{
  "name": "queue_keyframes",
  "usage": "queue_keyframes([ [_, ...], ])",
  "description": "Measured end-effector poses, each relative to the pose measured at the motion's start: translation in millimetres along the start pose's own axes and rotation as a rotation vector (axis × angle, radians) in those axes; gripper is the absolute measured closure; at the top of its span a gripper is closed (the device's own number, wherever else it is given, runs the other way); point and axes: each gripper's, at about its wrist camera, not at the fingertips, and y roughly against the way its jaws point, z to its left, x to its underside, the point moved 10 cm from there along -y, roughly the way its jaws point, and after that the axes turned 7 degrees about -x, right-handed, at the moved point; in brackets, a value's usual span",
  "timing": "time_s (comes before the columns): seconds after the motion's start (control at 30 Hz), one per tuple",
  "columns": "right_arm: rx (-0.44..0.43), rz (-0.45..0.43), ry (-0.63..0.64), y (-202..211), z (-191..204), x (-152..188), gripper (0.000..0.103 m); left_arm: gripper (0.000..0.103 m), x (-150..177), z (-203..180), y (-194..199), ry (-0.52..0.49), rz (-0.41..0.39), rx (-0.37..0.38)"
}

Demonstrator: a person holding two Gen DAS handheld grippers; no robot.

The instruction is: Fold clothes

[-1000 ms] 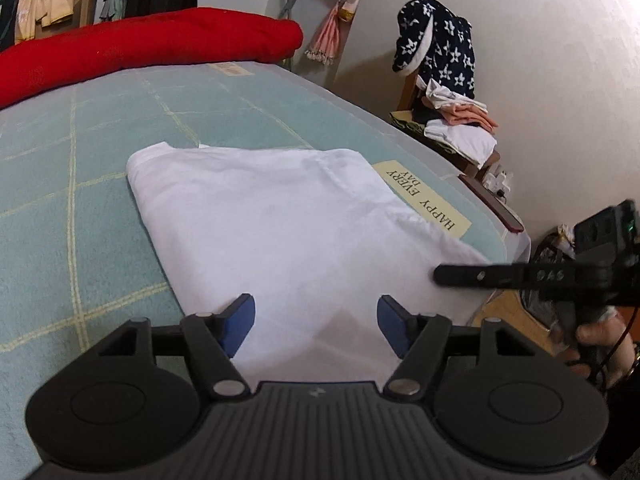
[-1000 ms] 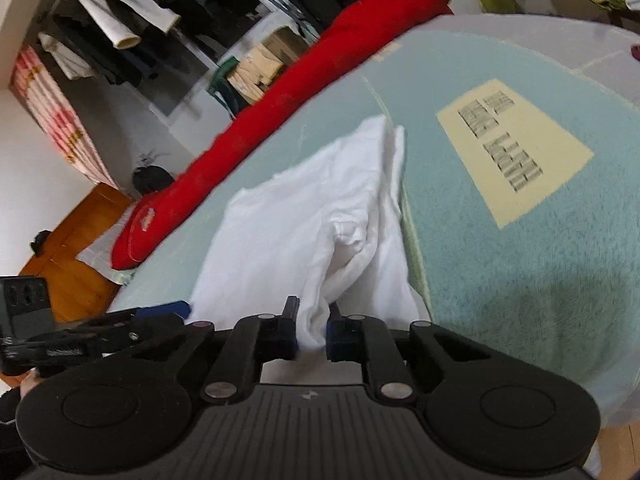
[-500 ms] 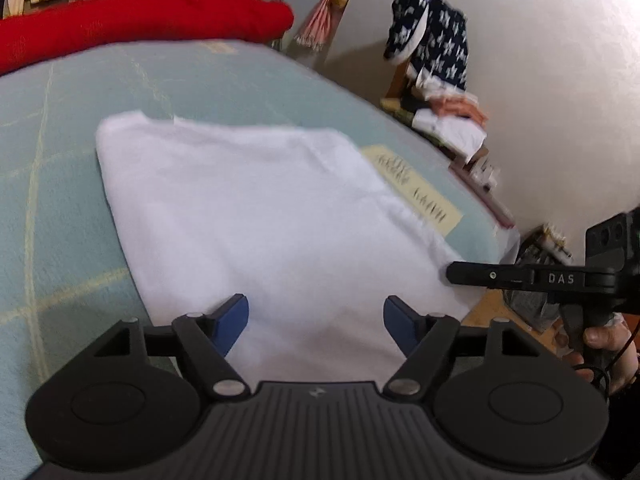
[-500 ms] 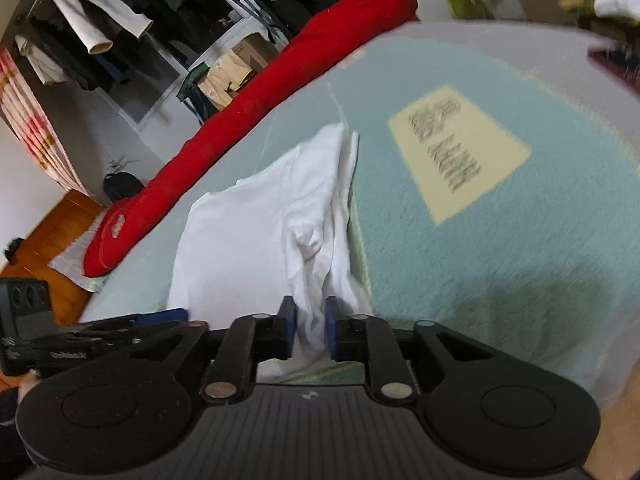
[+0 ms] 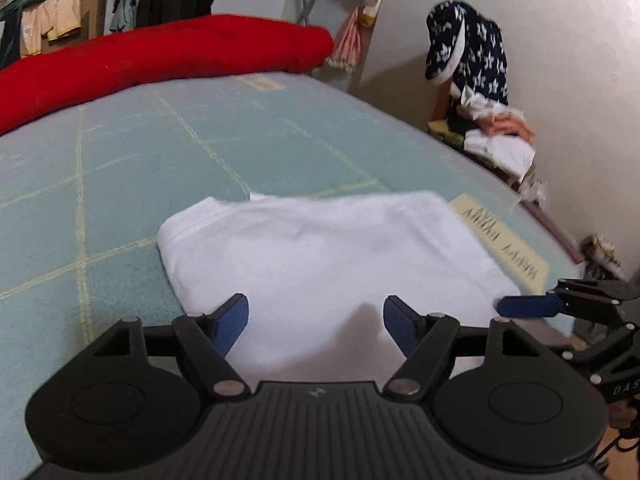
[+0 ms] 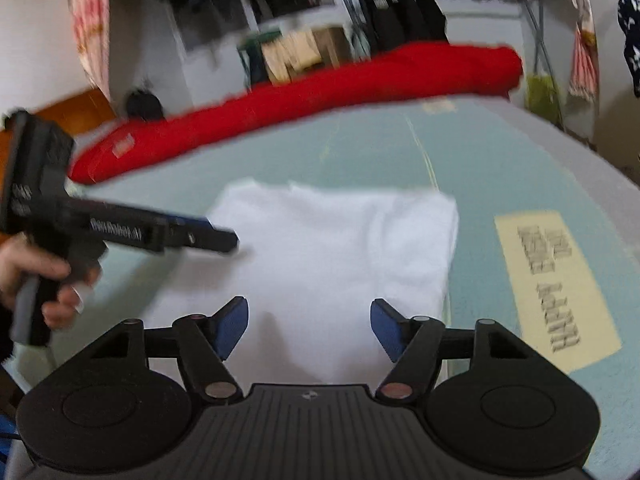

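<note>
A white garment [image 5: 328, 248] lies folded into a flat rectangle on the pale teal bed cover [image 5: 160, 160]. My left gripper [image 5: 316, 314] is open and hovers over the garment's near edge, nothing between its blue pads. In the right wrist view the same garment [image 6: 332, 248] lies just ahead of my right gripper [image 6: 309, 322]. Its jaws are opening and the cloth below them is not pinched. The left gripper's fingers [image 6: 212, 236] reach in from the left, held by a hand [image 6: 36, 272]. One blue finger [image 5: 528, 306] of the right gripper shows at the garment's right corner.
A long red rolled blanket [image 5: 160, 60] lies along the far side of the bed. A yellow printed label [image 6: 556, 280] is on the cover to the right of the garment. A chair piled with clothes [image 5: 480, 120] stands by the wall, beyond the bed's right edge.
My right gripper let go of the bunched white cloth, opened wide and rolled level. The garment now lies flat. My left gripper drew back toward the near edge.
</note>
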Motion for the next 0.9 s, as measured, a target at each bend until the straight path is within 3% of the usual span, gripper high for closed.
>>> queue_keyframes([
  [0.2, -0.019, -0.013, 0.03, 5, -6, 16, 0.032, 0.029, -17, 4, -8, -0.043, -0.023, -0.05],
  [0.33, -0.034, -0.019, 0.003, 4, -7, 17, 0.032, 0.027, -27, 7, -5, -0.026, -0.065, -0.008],
  [0.53, -0.033, -0.018, 0.01, 1, -6, 15, 0.031, 0.03, -36, 30, -44, 0.022, 0.001, -0.088],
  [0.73, -0.018, -0.047, 0.008, 19, 4, 8, 0.025, 0.03, -32, 10, 17, 0.0, -0.074, -0.071],
  [0.8, -0.002, -0.048, 0.036, 23, 10, 7, 0.016, 0.03, -18, -10, 44, -0.042, -0.088, -0.038],
  [0.9, 0.034, -0.028, 0.086, 23, 15, 11, 0.015, 0.03, 9, -32, 74, -0.038, -0.081, 0.005],
])
